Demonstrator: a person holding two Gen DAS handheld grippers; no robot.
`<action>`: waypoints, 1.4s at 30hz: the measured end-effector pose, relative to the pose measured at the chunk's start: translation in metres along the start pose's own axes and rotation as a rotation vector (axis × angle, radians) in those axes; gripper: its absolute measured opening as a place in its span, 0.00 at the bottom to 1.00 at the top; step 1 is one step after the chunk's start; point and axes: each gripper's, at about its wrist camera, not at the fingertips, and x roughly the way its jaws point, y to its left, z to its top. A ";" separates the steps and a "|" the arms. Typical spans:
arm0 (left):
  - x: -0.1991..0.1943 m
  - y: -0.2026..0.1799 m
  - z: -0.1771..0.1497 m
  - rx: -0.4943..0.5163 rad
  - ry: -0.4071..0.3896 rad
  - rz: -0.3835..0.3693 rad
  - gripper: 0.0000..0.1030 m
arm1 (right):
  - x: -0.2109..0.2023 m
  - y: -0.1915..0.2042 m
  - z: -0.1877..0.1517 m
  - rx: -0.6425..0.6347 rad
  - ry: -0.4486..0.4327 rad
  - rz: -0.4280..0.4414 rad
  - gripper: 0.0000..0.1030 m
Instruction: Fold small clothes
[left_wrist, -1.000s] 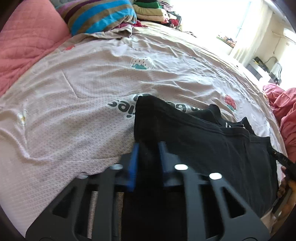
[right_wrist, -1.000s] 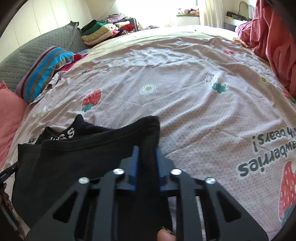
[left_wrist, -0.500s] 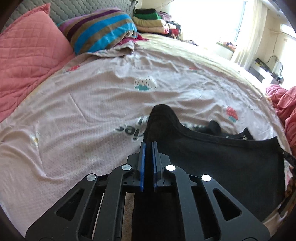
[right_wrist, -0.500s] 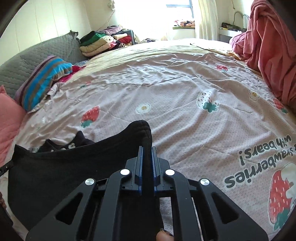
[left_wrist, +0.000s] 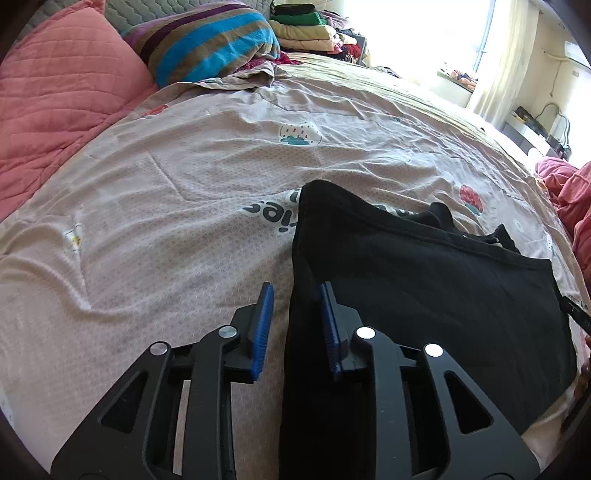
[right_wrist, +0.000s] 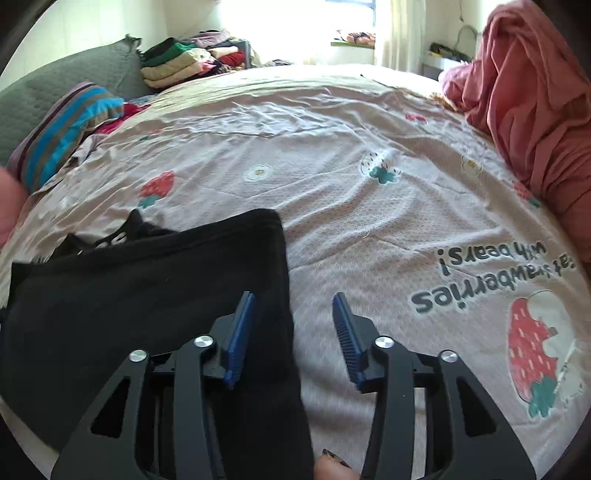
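Observation:
A black garment (left_wrist: 424, 277) lies folded on the strawberry-print bedsheet (left_wrist: 184, 177), with a white-lettered part poking out at its far edge. My left gripper (left_wrist: 295, 291) hovers over the garment's left edge. Its jaws are opening, and the cloth edge lies loose between the blue pads (left_wrist: 264, 325). In the right wrist view the same black garment (right_wrist: 147, 295) fills the lower left. My right gripper (right_wrist: 293, 299) is over its right edge with jaws opening wide. The cloth rests beside the left pad (right_wrist: 240, 332) and is not pinched.
A pink pillow (left_wrist: 55, 92) and a striped pillow (left_wrist: 207, 44) sit at the head of the bed, with a stack of folded clothes (left_wrist: 303, 22) behind. A pink blanket (right_wrist: 535, 92) is heaped at the right. A fingertip (right_wrist: 332, 465) shows at the bottom edge.
Both grippers were shut on raised corners of the black garment; now both stand apart. The corners have dropped and the fold lies flat on the sheet.

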 end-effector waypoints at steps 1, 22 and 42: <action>-0.004 0.000 -0.001 0.003 -0.004 0.001 0.24 | -0.005 0.002 -0.002 -0.006 -0.009 0.001 0.46; -0.038 -0.017 -0.069 0.041 0.102 -0.064 0.52 | -0.059 0.049 -0.082 -0.168 0.078 0.156 0.56; -0.087 -0.007 -0.086 0.014 0.050 -0.077 0.77 | -0.102 0.022 -0.097 -0.059 0.039 0.190 0.80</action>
